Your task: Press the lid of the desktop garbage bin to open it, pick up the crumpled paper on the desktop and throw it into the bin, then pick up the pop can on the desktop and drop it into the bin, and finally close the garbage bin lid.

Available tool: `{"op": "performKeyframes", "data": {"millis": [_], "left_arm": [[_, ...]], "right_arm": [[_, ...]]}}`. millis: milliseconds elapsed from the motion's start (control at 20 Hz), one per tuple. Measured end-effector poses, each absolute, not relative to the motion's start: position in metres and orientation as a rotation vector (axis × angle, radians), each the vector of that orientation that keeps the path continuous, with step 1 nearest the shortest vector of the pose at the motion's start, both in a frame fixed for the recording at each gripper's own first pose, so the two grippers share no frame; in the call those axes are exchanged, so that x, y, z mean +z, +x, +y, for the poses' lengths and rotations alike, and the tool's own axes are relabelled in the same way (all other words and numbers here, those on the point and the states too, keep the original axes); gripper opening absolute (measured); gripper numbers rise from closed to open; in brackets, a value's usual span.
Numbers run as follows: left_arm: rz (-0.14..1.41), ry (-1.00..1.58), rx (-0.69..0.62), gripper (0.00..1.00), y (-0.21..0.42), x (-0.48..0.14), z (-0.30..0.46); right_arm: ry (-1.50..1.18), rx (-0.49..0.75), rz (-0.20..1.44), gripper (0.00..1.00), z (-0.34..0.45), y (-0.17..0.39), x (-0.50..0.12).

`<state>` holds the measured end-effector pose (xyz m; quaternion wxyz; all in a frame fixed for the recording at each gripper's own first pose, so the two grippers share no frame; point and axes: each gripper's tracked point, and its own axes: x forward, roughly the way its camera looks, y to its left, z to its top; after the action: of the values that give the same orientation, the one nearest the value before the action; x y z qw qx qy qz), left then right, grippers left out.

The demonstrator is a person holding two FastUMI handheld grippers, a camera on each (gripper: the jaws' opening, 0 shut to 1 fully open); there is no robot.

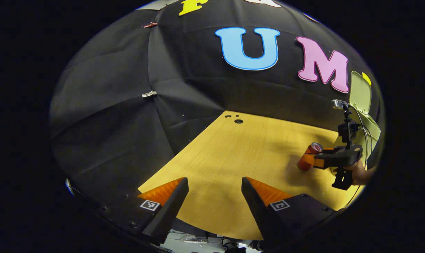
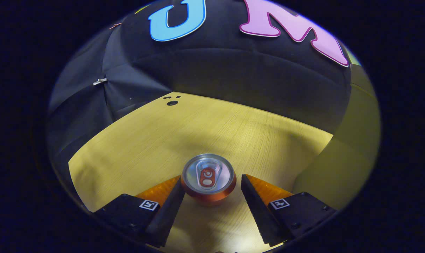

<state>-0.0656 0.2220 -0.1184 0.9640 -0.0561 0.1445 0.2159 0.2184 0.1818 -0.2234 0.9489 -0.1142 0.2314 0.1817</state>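
The orange metal pop can with the shiny silver top point(image 2: 208, 179) stands upright on the yellow wooden table point(image 2: 145, 140), right between the two fingers of our right gripper point(image 2: 209, 196). The fingers sit on each side of the can, wide apart, and we see a little gap on both sides, so they are not squeezing it yet. In the left gripper view we see the same can point(image 1: 309, 157) from the side, with the right gripper point(image 1: 335, 158) and the hand holding it point(image 1: 360, 172) just beside it. We think the job now is to grab the can. To do it well, we should keep the can in the middle of the fingers, close them slowly and evenly so the can does not tip, and squeeze gently so it does not dent. The pale green plastic bin point(image 1: 374, 128) stands just behind, with its lid point(image 1: 360, 92) up, so the trip should be short. Our left gripper point(image 1: 214, 196) waits wide apart over the table, holding nothing. The table is smooth, with a few small dark holes point(image 1: 238, 121) near the black cloth wall point(image 1: 128, 123).
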Motion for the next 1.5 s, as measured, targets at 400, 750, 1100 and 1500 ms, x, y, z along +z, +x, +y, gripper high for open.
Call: {"op": "performKeyframes", "data": {"millis": [400, 750, 1100, 1500], "left_arm": [[0.301, -0.135, 0.443, 0.98, -0.073, -0.126, 0.213], [0.29, -0.145, 0.414, 0.98, -0.065, -0.126, 0.203], [0.245, -0.129, 0.348, 0.98, -0.055, -0.115, 0.192], [0.22, -0.126, 0.234, 0.98, -0.042, -0.116, 0.18]], "right_arm": [[-0.23, 0.375, 0.488, 0.83, 0.19, 0.226, -0.23], [-0.262, 0.445, 0.431, 0.84, 0.198, 0.202, -0.193], [-0.237, 0.48, 0.321, 0.83, 0.203, 0.169, -0.116], [-0.18, 0.416, 0.167, 0.83, 0.178, 0.138, -0.011]]}}
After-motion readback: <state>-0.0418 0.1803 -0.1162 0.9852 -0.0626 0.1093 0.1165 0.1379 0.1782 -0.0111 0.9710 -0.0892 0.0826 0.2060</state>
